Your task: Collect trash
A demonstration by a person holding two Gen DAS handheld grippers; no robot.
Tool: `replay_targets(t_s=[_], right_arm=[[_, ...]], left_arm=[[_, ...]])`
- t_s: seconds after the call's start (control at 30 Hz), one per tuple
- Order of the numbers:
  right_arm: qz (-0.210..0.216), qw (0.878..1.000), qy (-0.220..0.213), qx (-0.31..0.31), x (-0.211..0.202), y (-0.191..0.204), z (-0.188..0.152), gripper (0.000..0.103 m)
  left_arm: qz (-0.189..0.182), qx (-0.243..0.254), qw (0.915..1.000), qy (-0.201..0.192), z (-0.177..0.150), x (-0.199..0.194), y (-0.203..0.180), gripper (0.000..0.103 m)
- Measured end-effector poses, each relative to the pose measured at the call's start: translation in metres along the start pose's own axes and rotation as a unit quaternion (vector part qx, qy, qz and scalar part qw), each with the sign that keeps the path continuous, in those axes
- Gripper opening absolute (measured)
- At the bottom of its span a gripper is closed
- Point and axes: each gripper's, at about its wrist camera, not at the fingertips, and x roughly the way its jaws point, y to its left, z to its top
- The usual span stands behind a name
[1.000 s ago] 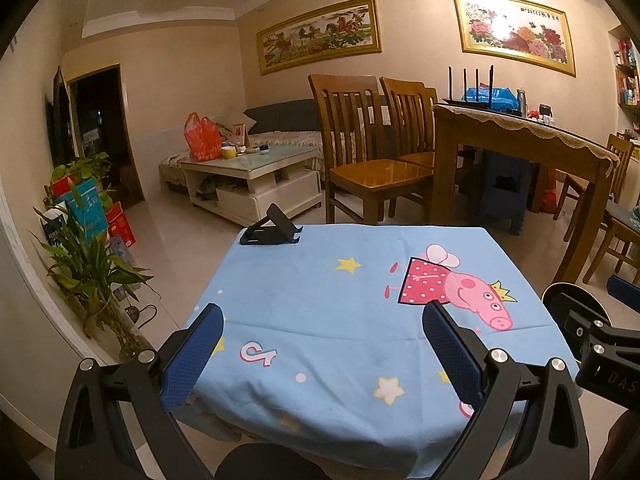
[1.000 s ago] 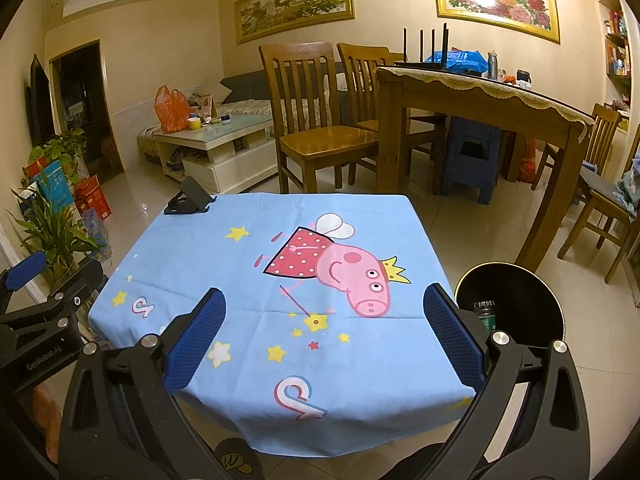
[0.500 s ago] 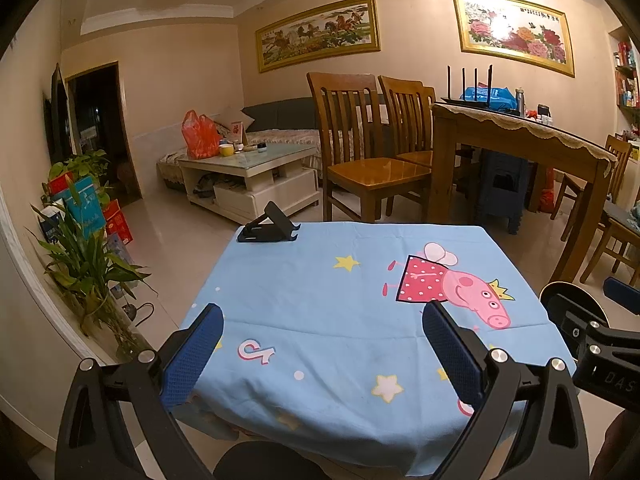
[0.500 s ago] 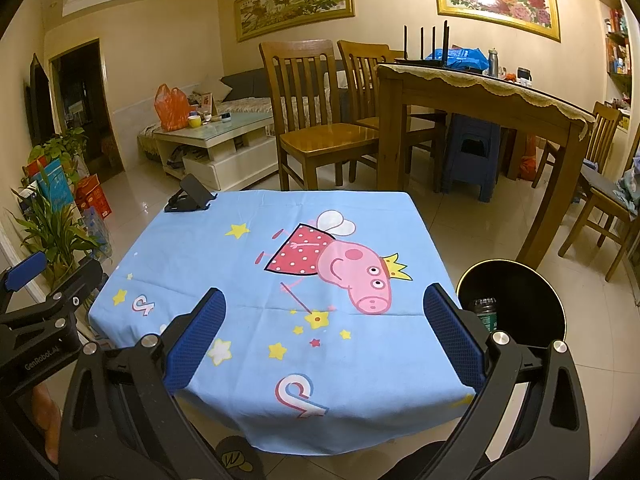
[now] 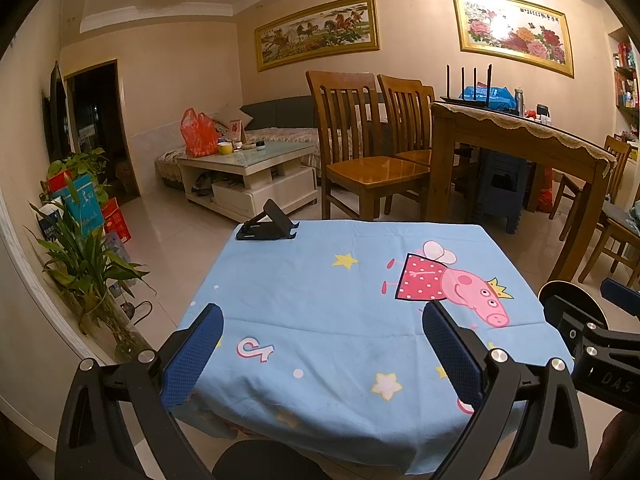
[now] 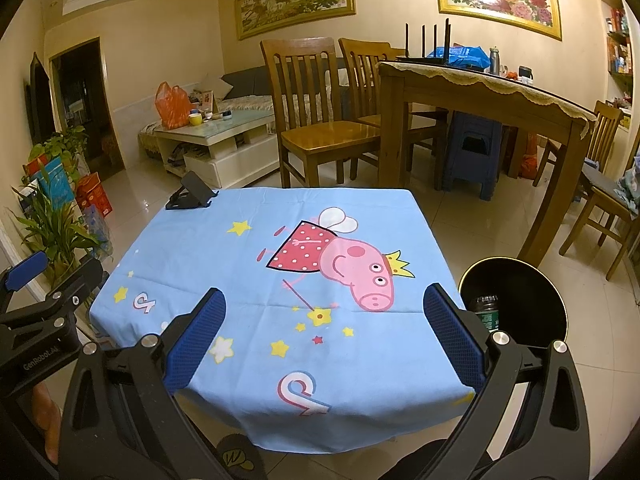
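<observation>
A black round trash bin (image 6: 516, 300) stands on the floor right of the small table, with a green-labelled bottle (image 6: 486, 312) inside it. The bin's rim also shows in the left wrist view (image 5: 568, 292). The table has a blue cartoon cloth (image 6: 280, 280), also in the left wrist view (image 5: 340, 312). No loose trash shows on the cloth. My left gripper (image 5: 322, 356) is open and empty over the near edge. My right gripper (image 6: 324, 340) is open and empty, also over the near edge.
A black phone stand (image 5: 268, 226) sits at the cloth's far left corner. Wooden chairs (image 5: 360, 160) and a dining table (image 5: 520, 148) stand behind. A coffee table (image 5: 244, 172) with an orange bag is at back left. Potted plants (image 5: 84, 256) line the left wall.
Both views have shifted slightly, the table sitting a little lower in the frames. Both grippers stay open and empty.
</observation>
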Motion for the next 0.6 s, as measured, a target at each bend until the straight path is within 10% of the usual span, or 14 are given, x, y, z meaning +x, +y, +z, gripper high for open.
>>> replay_targets(t_s=[0.6], right_arm=[[0.001,1.0,0.001,-0.001,0.0002,0.0016,-0.0017,0.097]], left_arm=[[-0.001,0.0,1.0,0.0,-0.0003,-0.001,0.0001,0.096]])
